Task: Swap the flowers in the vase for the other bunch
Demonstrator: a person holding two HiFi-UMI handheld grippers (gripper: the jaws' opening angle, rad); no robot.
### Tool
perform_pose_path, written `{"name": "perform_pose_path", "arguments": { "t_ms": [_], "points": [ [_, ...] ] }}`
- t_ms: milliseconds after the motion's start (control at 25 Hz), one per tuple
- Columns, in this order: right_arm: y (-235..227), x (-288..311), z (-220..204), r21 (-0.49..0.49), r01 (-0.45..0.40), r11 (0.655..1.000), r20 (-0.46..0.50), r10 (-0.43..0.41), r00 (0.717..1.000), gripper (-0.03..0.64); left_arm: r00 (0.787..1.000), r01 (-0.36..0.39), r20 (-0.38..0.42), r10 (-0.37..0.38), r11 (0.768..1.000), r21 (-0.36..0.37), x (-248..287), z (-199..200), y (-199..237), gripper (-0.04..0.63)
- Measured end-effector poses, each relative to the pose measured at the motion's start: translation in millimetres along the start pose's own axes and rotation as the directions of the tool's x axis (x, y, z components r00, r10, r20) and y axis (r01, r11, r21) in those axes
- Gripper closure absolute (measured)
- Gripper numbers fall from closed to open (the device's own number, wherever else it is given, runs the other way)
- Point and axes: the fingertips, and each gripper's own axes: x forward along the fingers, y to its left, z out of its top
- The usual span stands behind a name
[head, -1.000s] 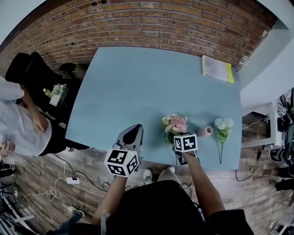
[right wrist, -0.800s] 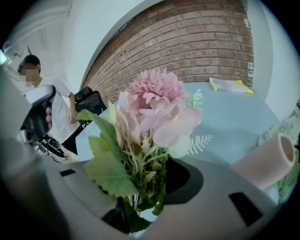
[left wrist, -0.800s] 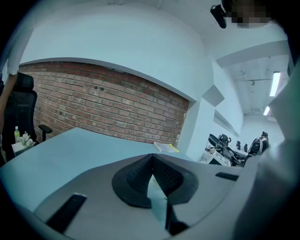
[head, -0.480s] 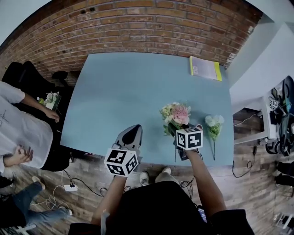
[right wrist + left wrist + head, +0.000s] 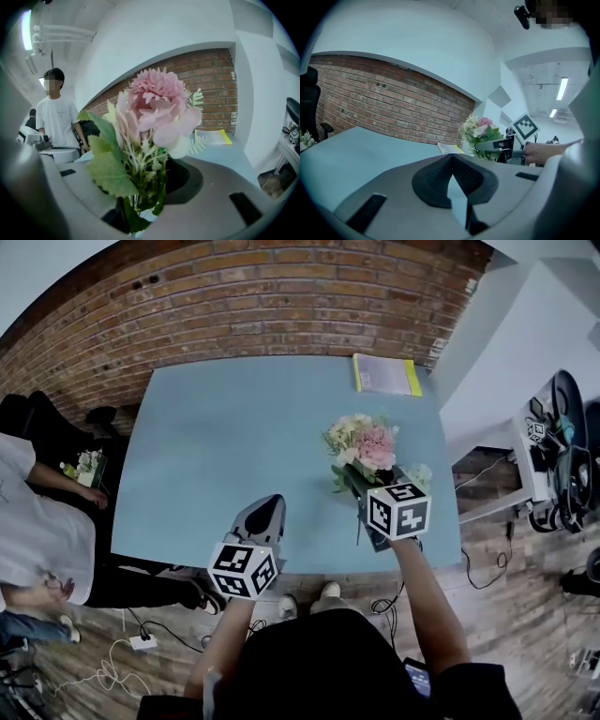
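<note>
My right gripper [image 5: 364,502] is shut on the stems of the pink and cream bouquet [image 5: 361,444] and holds it upright above the blue table [image 5: 234,446]. In the right gripper view the bouquet [image 5: 154,117] fills the middle, with its stems running down between the jaws of my right gripper [image 5: 143,197]. The white bunch [image 5: 419,474] lies on the table, mostly hidden behind the right gripper's marker cube. The vase is hidden. My left gripper [image 5: 272,505] hovers over the table's near edge, shut and with nothing in it [image 5: 451,158]. From there I see the bouquet [image 5: 480,133] to the right.
A yellow-edged booklet [image 5: 386,376] lies at the table's far right corner. A person in a white shirt [image 5: 37,531] stands off the left side, near a small box of flowers [image 5: 84,465] on the floor. Cables lie on the wooden floor [image 5: 122,652].
My right gripper has risen with the pink bouquet. The vase, visible beside it a second ago, is now covered by the gripper. The left gripper has barely shifted.
</note>
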Motion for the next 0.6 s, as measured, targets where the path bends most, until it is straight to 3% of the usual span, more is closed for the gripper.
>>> {"name": "perform_pose_path", "arguments": {
  "t_ms": [600],
  "points": [
    [-44, -60, 67, -0.048, 0.100, 0.994, 0.198, -0.088, 0.976, 0.430, 0.996, 0.091, 0.023, -0.092, 0.995, 0.043, 25, 14, -52, 0.589]
  ]
}}
